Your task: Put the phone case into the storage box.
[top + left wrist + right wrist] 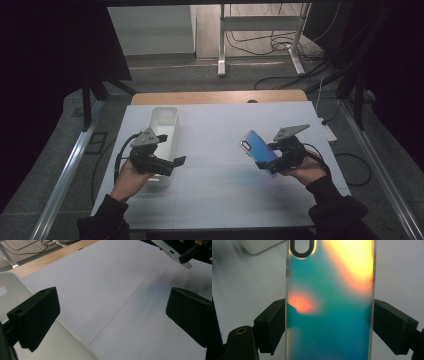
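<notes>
- My right gripper [270, 159] holds the phone case [259, 150] above the counter [220, 125], its jaws clamped on the case's two long edges.
- My right gripper view adds what the high view lacks: teal and orange sheen on the case [329, 302], and its camera cutout at the top.
- My left gripper [177, 162] hangs over the near end of the white bin [162, 130]; its jaws stand wide, with nothing between them.
- My left gripper view shows the bin's rim [15, 287] beside one jaw.

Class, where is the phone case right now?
In the high view the phone case is right of centre, clamped in the right gripper above the table.
</notes>
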The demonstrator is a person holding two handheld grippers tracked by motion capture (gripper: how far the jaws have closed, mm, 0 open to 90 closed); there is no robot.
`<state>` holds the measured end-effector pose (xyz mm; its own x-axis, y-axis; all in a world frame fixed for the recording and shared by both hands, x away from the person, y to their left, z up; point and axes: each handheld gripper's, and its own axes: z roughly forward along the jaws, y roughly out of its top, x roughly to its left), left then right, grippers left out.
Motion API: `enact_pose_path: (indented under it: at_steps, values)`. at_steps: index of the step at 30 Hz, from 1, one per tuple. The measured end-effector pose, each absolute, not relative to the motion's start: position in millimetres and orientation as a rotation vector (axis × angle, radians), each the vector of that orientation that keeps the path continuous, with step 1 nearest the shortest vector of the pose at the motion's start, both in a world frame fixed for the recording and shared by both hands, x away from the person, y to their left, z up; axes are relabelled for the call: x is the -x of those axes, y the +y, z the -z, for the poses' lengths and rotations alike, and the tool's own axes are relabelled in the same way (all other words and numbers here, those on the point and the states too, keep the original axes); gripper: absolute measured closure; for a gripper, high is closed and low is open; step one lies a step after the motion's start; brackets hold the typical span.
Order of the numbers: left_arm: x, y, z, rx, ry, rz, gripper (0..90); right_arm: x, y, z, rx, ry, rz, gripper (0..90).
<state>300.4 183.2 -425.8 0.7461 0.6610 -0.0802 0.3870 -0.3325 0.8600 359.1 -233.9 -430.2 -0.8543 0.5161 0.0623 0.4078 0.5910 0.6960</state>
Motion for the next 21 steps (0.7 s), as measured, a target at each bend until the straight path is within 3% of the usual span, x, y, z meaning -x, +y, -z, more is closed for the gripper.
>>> enact_pose_path:
  at_steps: [21]
  values:
    - [-324, 149, 420, -1.962, 0.6, -0.203, 0.0, -353, -224, 423, -0.674, 2.717, -1.259, 17.3]
